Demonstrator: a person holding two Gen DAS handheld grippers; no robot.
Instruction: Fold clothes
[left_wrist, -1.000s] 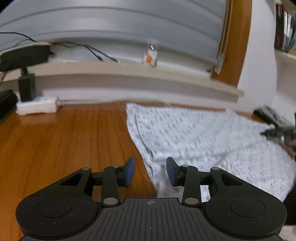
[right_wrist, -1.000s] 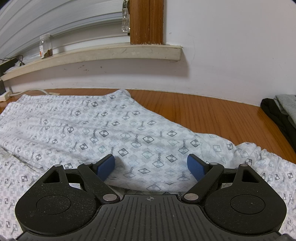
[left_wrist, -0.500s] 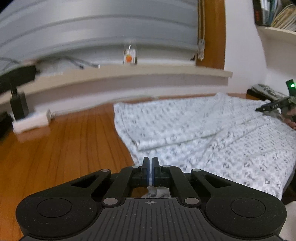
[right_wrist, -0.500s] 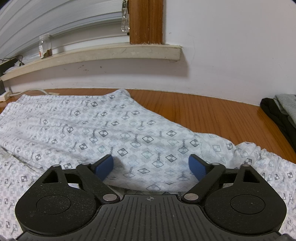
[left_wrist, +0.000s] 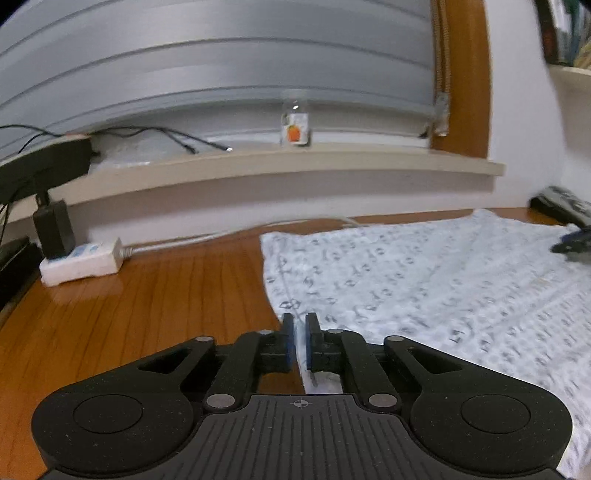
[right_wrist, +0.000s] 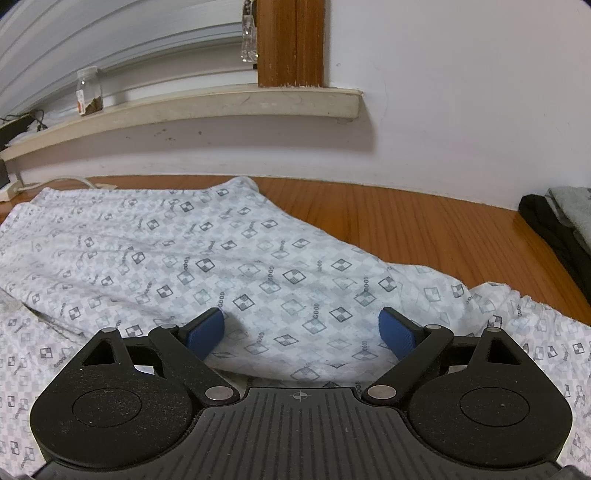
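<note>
Patterned white garment: spread flat over the wooden surface, its edge near the wall. Left tool: fingers pressed together on the garment's near left edge, a strip of cloth pinched between the blue pads; right tool: fingers spread wide, resting over a raised fold of the cloth. Beyond: white power strip on the surface, small jar on the sill, dark folded clothes at far right.

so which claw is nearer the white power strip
Left. The left claw grips the patterned garment edge nearest the power strip; the right claw sits far across the garment.
</note>
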